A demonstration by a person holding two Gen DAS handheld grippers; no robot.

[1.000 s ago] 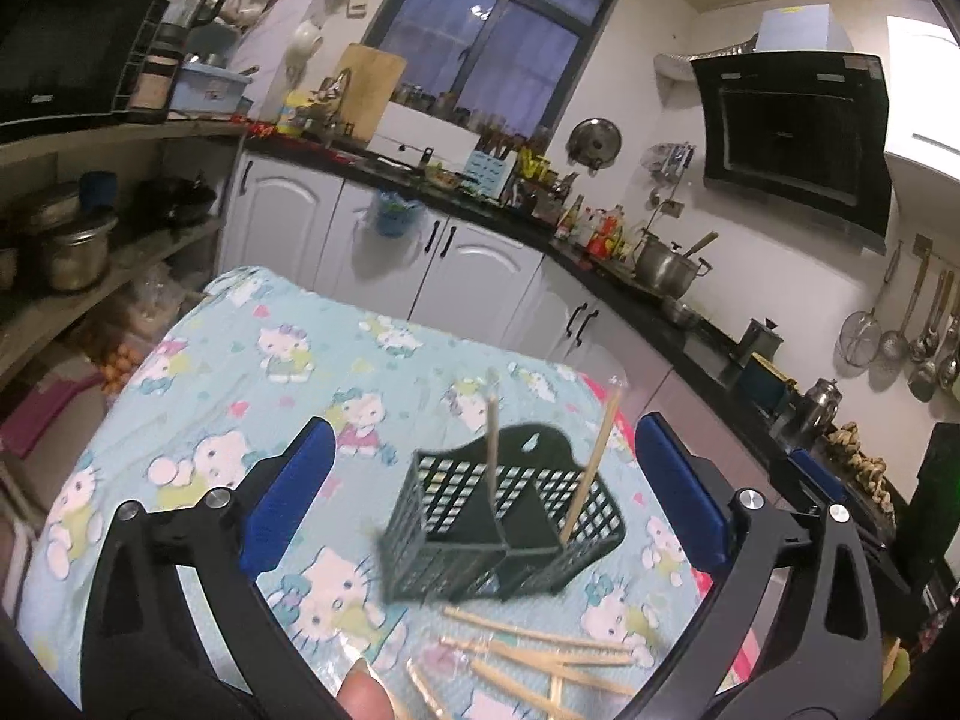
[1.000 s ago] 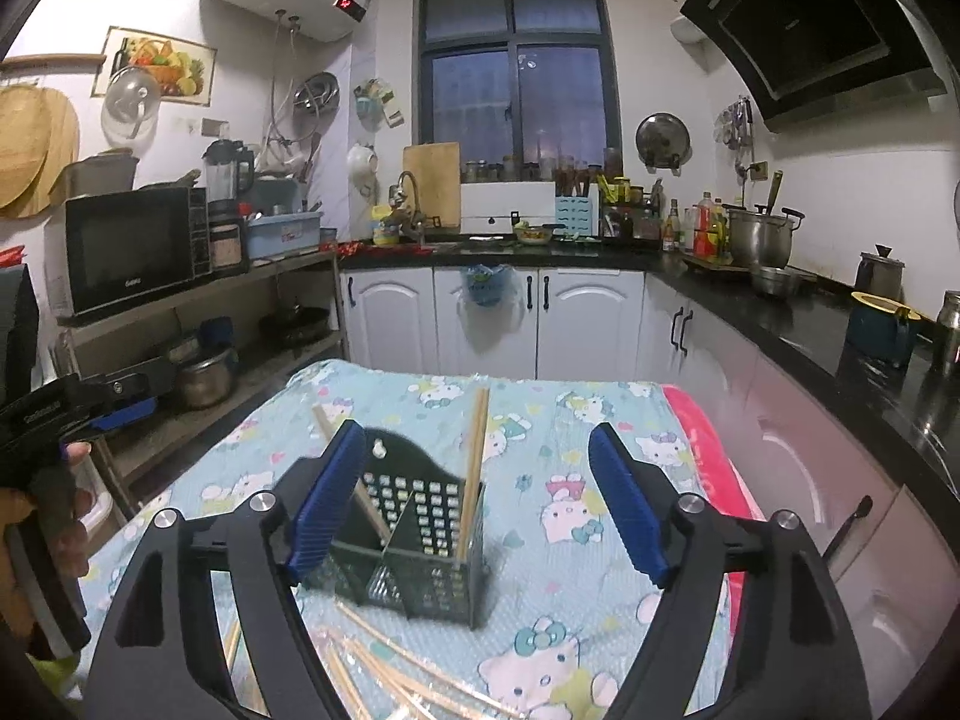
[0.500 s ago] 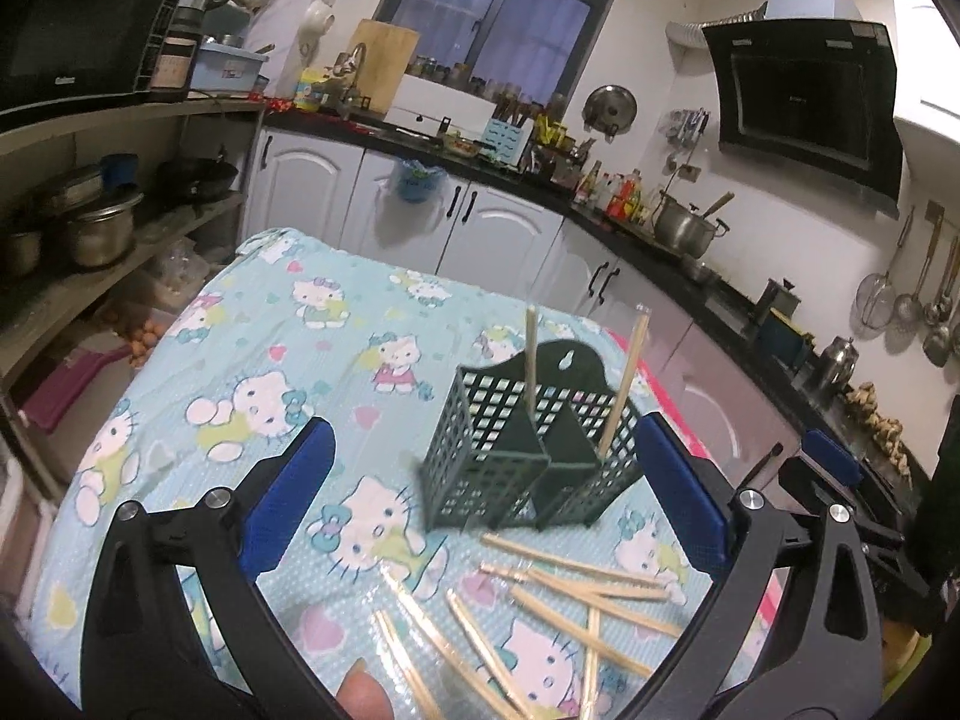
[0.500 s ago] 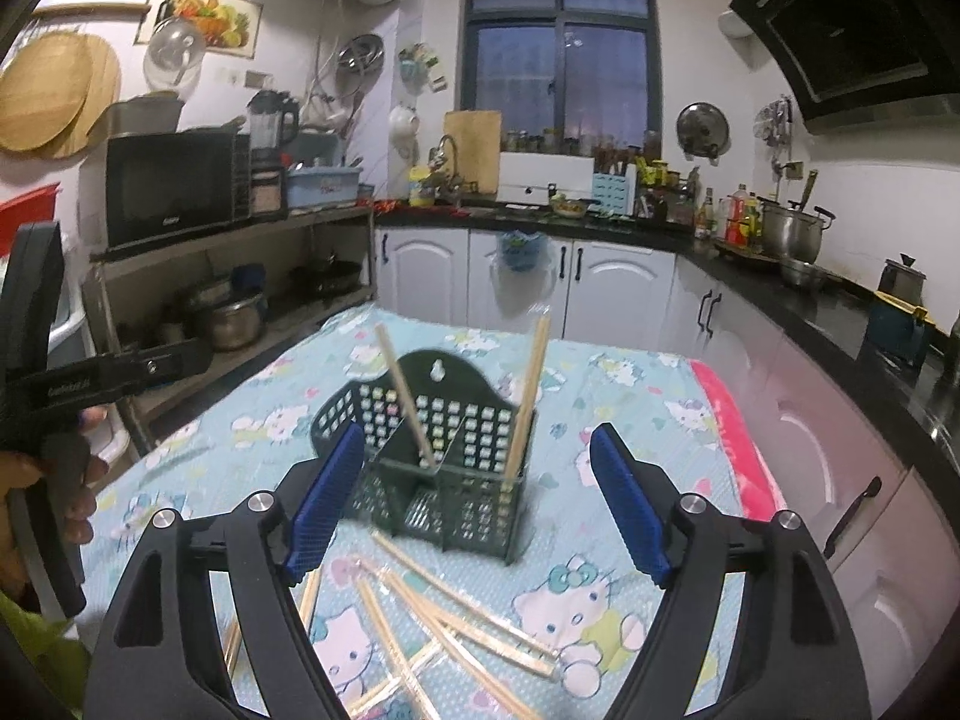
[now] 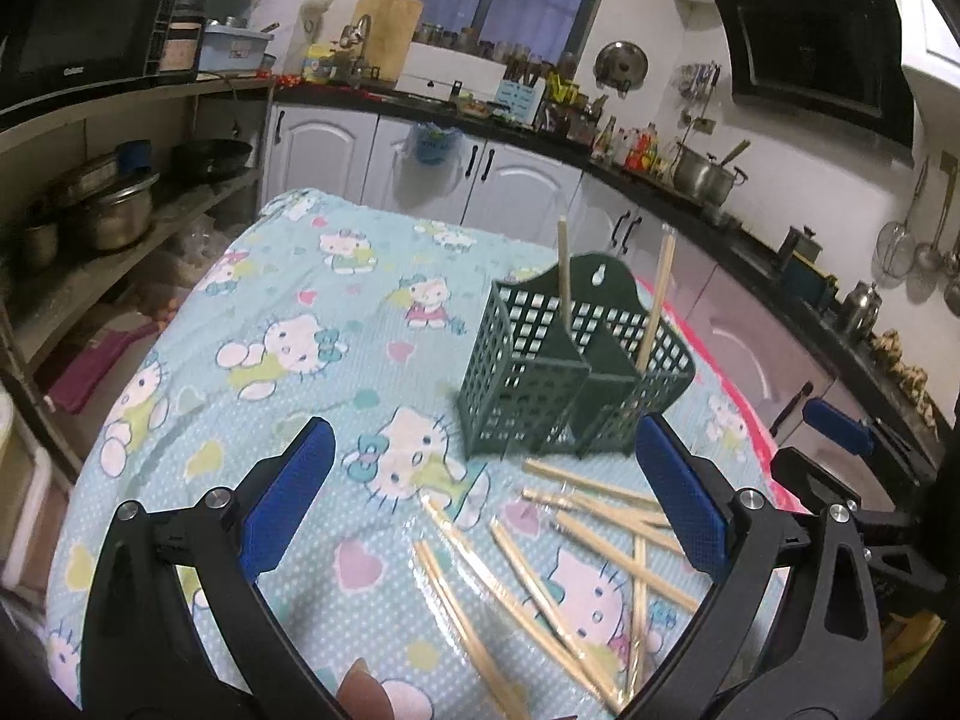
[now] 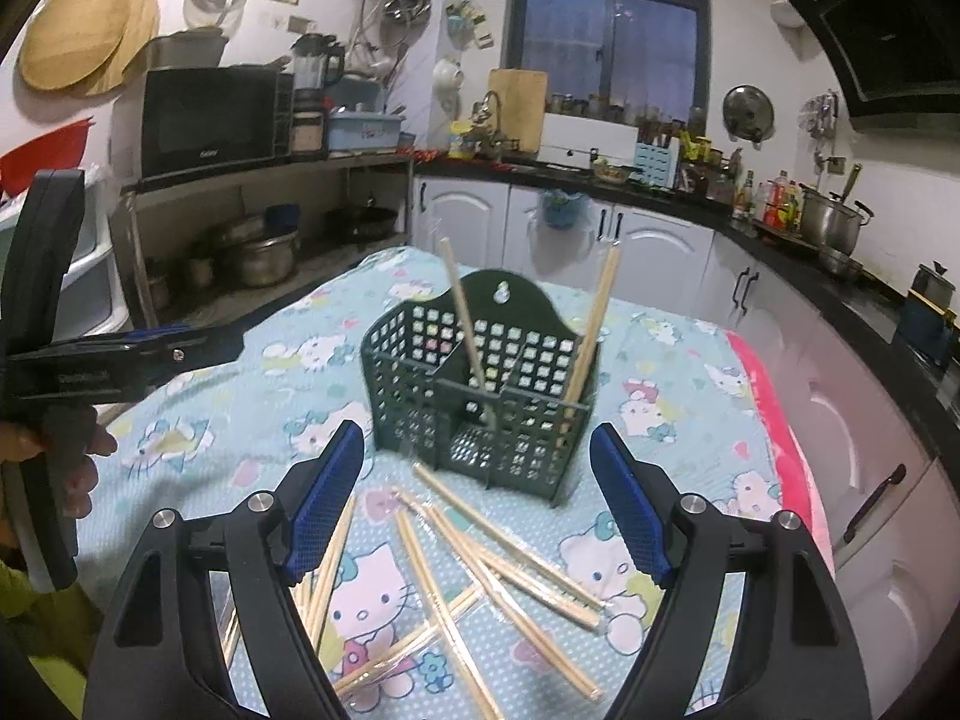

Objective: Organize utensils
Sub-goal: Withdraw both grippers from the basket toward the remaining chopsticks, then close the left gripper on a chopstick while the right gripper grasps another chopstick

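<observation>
loose pale wooden chopsticks (image 6: 480,564) scattered right under both hand-held grippers, left (image 5: 486,510) and right (image 6: 477,501) both wide open and empty, dark green slotted plastic utensil caddy (image 6: 480,396) just beyond

Chopsticks (image 6: 474,564) before caddy (image 6: 480,396) — two inside.

kitchen | dark window (image 6: 606,54) | white cabinets (image 6: 648,252) | black countertop (image 6: 774,240)

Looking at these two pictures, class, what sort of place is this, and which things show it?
A home kitchen, most likely: a range hood on the wall, a microwave on a shelf, and a steel pot on the dark counter.
</observation>
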